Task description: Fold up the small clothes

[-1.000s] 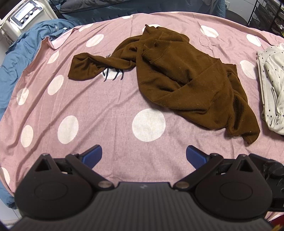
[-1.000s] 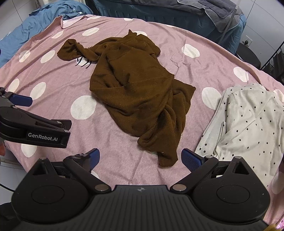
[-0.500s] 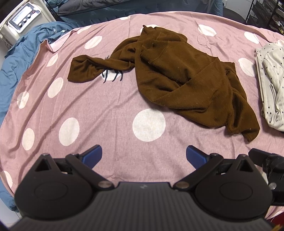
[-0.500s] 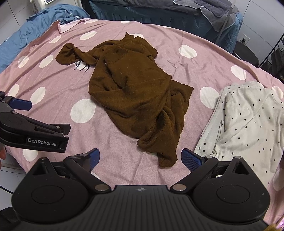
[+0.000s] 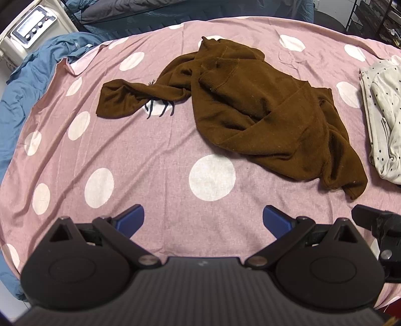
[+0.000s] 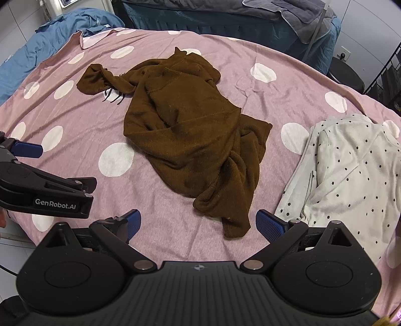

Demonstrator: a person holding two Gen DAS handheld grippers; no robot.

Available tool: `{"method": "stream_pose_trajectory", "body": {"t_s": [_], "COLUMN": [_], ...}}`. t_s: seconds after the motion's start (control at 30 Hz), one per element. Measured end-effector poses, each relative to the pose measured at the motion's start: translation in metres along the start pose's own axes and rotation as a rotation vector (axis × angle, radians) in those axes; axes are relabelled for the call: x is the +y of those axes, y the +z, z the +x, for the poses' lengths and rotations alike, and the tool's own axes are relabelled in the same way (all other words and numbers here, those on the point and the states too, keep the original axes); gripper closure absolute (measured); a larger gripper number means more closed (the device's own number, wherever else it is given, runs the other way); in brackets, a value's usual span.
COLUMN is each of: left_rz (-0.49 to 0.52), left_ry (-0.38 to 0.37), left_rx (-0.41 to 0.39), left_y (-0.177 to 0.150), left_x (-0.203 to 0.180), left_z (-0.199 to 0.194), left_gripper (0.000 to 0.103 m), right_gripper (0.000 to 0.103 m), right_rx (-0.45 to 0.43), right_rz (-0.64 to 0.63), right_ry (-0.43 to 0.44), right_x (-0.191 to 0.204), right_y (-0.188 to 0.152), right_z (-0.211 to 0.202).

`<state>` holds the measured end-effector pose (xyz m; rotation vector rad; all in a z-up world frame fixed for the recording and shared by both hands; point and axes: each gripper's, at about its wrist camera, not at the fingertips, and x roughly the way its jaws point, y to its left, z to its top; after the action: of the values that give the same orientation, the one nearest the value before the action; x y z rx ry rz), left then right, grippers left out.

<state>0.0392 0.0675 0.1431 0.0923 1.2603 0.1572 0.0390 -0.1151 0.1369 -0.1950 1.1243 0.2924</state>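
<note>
- Two garments lie on your pink sheet [image 5: 155, 160] with white dots, spread over the whole work surface: a crumpled brown sweater [image 5: 263, 112] near the middle and a cream polka-dot top [image 6: 351, 170] to its right
- Beyond the sheet's far edge you have a blue blanket [image 5: 22, 95] bunched at the left and dark teal bedding [image 6: 225, 22] along the back
- Your left gripper [image 5: 203, 219] hovers over bare sheet, near the sweater's near hem; its blue pads [image 5: 131, 218] stand wide apart with nothing between them
- Your right gripper [image 6: 198, 223] is likewise spread wide and holds nothing; the sweater's lowest corner reaches down into the gap between its pads [image 6: 269, 223], though contact cannot be judged
- Only your left wrist view shows the white appliance [image 5: 32, 27] with knobs at the far left corner, and a dark wire rack [image 5: 376, 20] at the far right
- Only your right wrist view shows the polka-dot top nearly whole, a grey towel [image 6: 295, 12] draped over the back bedding, and the left gripper's side with its printed label
- Both views show one sweater sleeve [image 6: 100, 80] stretched out to the left, with black strands beside it
</note>
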Motion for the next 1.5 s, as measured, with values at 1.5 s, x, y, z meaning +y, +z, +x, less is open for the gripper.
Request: {"method": "stream_pose_trajectory", "body": {"t_s": [1.5], "left_rz": [-0.052], "left_ry": [-0.123], "left_rx": [-0.175], "left_y": [0.039], "left_x": [0.105], "left_z": [0.057], "left_gripper": [0.014], "right_gripper": [0.0], "right_rx": [-0.259], "right_rz": [-0.283], "right_ry": [0.045], "right_x": [0.052], "right_y": [0.134], "right_z": [0.111]}}
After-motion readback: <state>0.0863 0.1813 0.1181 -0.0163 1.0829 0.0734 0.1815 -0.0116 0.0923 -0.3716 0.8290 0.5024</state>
